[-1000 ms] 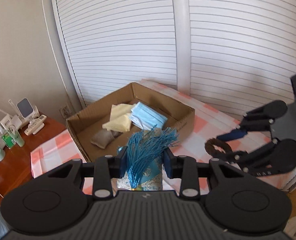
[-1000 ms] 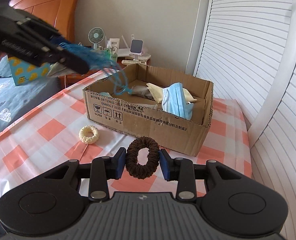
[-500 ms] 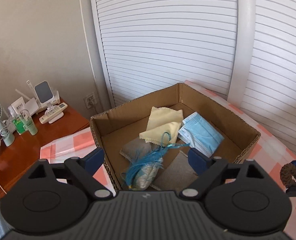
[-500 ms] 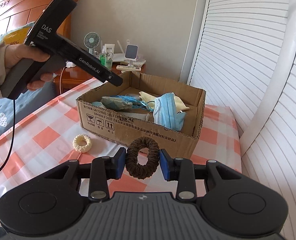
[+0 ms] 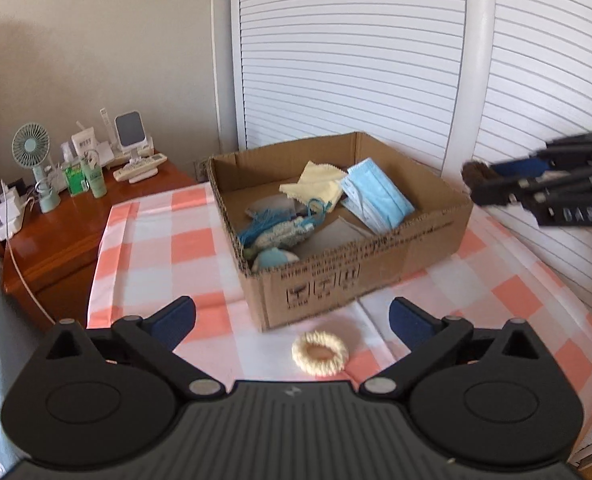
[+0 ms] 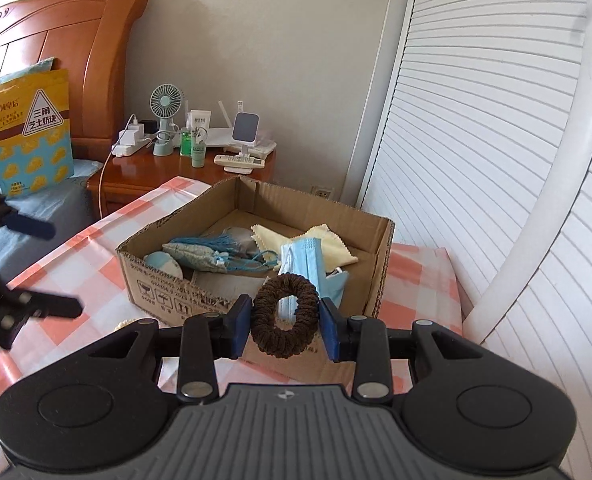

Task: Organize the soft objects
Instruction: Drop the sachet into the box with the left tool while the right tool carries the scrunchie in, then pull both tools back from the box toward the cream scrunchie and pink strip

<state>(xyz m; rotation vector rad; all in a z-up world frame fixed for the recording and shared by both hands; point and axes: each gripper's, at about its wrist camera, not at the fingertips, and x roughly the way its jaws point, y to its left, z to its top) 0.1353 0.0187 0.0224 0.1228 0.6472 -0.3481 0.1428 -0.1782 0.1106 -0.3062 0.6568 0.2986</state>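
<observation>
Lettering first: from my left wrist camera I can read "DAS" in pale letters on the side of the right gripper [image 5: 492, 178], blurred at the right edge of that view. The cardboard box [image 5: 336, 280] carries black printed symbols and a line of characters on its near wall, too soft for me to read. Only my right wrist camera shows a yellow and blue packet [image 6: 29, 132] propped on the bed, with a warning-style triangle and Chinese characters on it.

My left gripper [image 5: 291, 320] has just been opening and now stands spread wide with nothing between its blue pads. Below the gap, on the checked tablecloth [image 5: 155, 240], lies a cream scrunchie [image 5: 320, 352], just in front of the box; from the right wrist camera only a sliver of it shows. My right gripper [image 6: 284, 322] is clamped on a brown scrunchie [image 6: 284, 314], held upright above the box's near right corner.

Inside the box I see a blue tasselled pouch [image 5: 279, 232], yellow cloths [image 5: 316, 190] and blue face masks [image 5: 378, 196]. From the right camera the masks lean against the box's near wall.

The left camera shows the bedside table [image 5: 55, 232] with a small fan [image 5: 31, 148]; the right adds the wooden headboard [image 6: 67, 48].
</observation>
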